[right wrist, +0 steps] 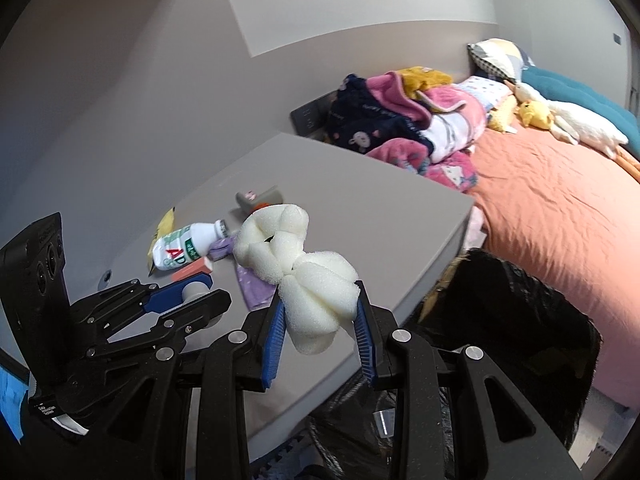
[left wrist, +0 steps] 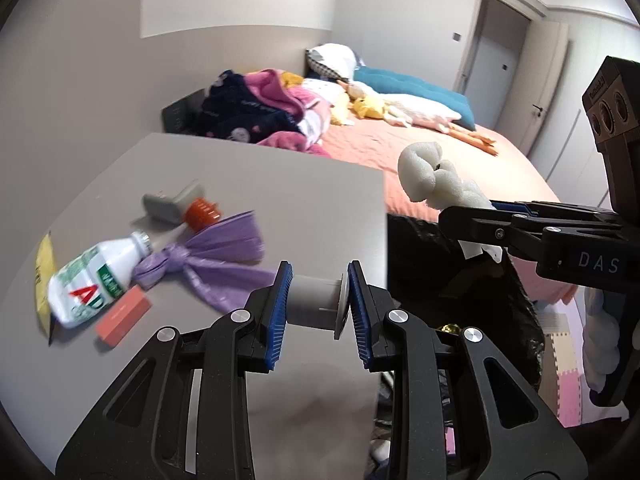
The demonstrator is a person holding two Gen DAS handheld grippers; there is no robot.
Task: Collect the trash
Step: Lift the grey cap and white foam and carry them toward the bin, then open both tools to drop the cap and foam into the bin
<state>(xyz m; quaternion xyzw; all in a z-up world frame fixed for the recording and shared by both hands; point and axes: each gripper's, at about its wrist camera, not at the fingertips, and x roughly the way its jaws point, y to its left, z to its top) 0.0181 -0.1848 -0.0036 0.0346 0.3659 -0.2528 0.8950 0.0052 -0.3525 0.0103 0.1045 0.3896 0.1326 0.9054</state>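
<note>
My left gripper [left wrist: 318, 304] is shut on a small white plastic spool [left wrist: 316, 302], held over the grey table's right edge [left wrist: 376, 240]. My right gripper [right wrist: 320, 316] is shut on a knotted piece of white foam [right wrist: 298, 256], held above the table edge beside the black trash bag [right wrist: 520, 320]. In the left wrist view the foam [left wrist: 434, 180] and right gripper [left wrist: 472, 220] hang over the bag [left wrist: 424, 264]. On the table lie a white AD bottle [left wrist: 96, 276], a purple knotted bag [left wrist: 216, 256], a pink box [left wrist: 124, 316], a yellow wrapper [left wrist: 44, 276] and a grey orange-capped tube [left wrist: 180, 206].
A bed with an orange sheet [left wrist: 440, 152], piled clothes [left wrist: 260, 108], pillows and plush toys stands behind the table. Doors [left wrist: 496, 64] are at the far right. Foam floor mats [left wrist: 564, 364] lie under the bag.
</note>
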